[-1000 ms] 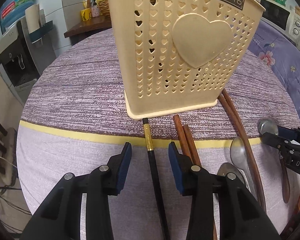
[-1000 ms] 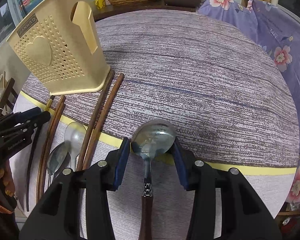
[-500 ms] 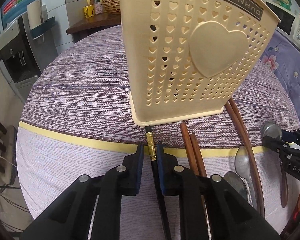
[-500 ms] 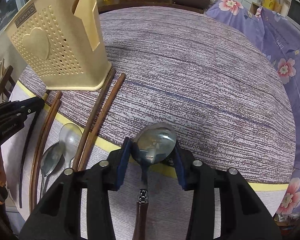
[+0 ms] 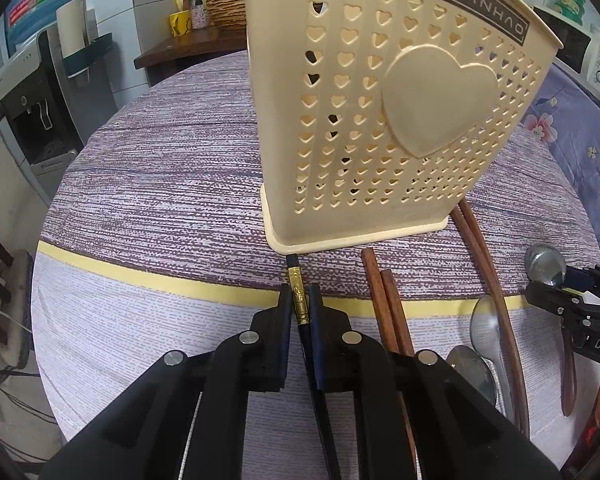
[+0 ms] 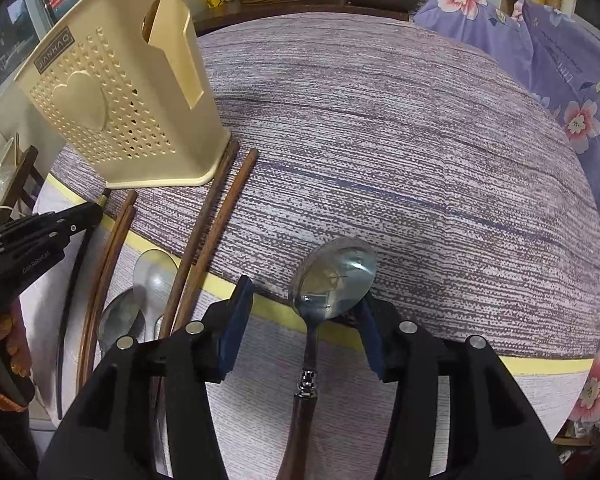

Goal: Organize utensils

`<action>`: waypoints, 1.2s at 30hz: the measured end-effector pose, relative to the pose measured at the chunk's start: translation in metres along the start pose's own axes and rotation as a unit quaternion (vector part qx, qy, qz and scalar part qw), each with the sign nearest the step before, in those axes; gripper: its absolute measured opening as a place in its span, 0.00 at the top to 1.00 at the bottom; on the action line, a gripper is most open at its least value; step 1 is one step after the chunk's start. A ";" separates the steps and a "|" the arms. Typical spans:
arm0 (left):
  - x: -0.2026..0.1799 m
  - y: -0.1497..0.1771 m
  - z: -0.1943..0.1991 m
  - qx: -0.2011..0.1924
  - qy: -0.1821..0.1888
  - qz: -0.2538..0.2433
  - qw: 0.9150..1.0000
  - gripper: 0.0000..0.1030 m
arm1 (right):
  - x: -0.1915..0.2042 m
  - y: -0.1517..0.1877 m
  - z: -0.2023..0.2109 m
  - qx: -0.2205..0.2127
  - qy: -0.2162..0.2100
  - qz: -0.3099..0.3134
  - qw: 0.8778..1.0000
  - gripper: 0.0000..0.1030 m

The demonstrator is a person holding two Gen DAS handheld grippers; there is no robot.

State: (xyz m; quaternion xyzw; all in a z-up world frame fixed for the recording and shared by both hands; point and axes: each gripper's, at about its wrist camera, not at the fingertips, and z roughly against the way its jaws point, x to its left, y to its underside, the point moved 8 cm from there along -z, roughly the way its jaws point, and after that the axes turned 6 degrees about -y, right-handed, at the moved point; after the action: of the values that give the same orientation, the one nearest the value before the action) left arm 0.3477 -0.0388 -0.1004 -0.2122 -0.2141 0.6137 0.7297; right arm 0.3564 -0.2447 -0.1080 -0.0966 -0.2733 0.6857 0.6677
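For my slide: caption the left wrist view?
Left gripper shut on black chopstick before the cream utensil holder.

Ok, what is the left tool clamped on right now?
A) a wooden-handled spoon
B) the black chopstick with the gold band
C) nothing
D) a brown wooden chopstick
B: the left tool is shut on the black chopstick, its fingers pressing both sides at the gold band.

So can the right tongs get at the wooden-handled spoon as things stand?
Probably yes. The right tongs are open and straddle the wooden-handled spoon, its bowl lying between the pads with nothing over it. The brown chopsticks lie off to the side, clear of the closing path.
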 end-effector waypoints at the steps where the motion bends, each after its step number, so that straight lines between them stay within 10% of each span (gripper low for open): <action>1: 0.000 0.000 0.000 0.000 0.000 0.000 1.000 0.90 | 0.002 0.004 0.002 0.001 -0.004 -0.005 1.000 0.50; 10: -0.003 0.000 0.002 -0.002 0.000 -0.002 1.000 0.90 | 0.000 0.010 0.007 0.016 -0.021 -0.026 0.999 0.50; 24: -0.002 -0.003 0.001 -0.002 0.002 -0.005 1.000 0.90 | -0.013 0.003 0.001 0.019 0.071 0.015 0.997 0.36; 36: -0.004 -0.001 0.000 0.000 -0.003 -0.012 1.000 0.90 | -0.001 -0.008 -0.009 0.033 0.058 0.021 0.998 0.47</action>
State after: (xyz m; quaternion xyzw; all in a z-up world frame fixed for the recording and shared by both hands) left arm 0.3478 -0.0432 -0.0996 -0.2083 -0.2187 0.6055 0.7363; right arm 0.3674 -0.2439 -0.1115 -0.1194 -0.2092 0.7016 0.6706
